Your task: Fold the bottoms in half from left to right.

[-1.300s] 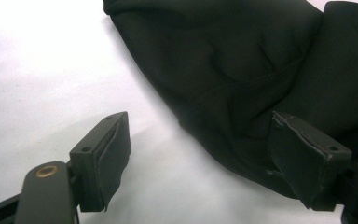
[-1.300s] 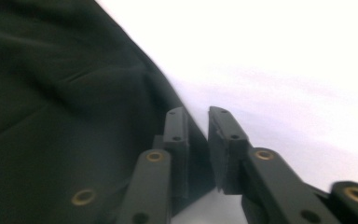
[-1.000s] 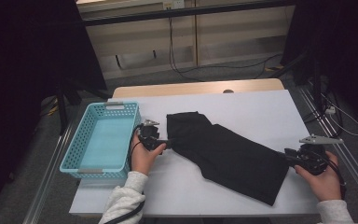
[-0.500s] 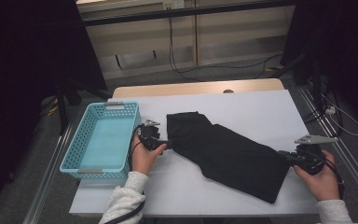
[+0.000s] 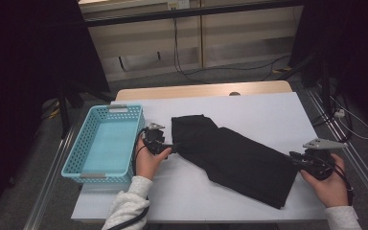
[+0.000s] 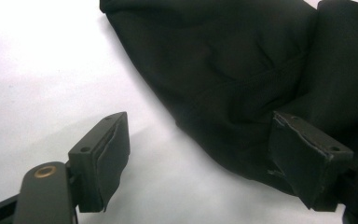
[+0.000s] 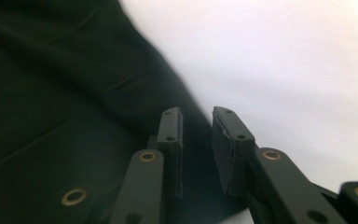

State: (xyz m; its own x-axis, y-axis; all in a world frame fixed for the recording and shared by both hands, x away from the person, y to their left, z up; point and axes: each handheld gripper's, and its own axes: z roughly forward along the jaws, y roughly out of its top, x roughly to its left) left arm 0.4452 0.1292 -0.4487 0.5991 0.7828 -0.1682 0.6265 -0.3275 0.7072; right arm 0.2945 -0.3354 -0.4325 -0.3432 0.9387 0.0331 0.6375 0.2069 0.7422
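A black garment (image 5: 235, 155) lies folded in a long strip, running diagonally across the white table (image 5: 268, 112). My left gripper (image 5: 172, 146) is at the strip's near-left edge, held in a hand. In the left gripper view it (image 6: 200, 123) is open wide, with one pad over bare table and the other over the cloth (image 6: 242, 60). My right gripper (image 5: 294, 158) meets the strip's right end. In the right gripper view its jaws (image 7: 196, 114) stand nearly together with the edge of the cloth (image 7: 51, 93) between them.
An empty light-blue plastic basket (image 5: 96, 175) stands at the table's left edge, just left of my left hand. A wooden tabletop strip (image 5: 201, 90) borders the far side. Metal rails run along both sides, and cables lie on the floor beyond.
My right gripper has crept slightly left, onto the garment's right end. The left gripper and the garment have hardly moved.
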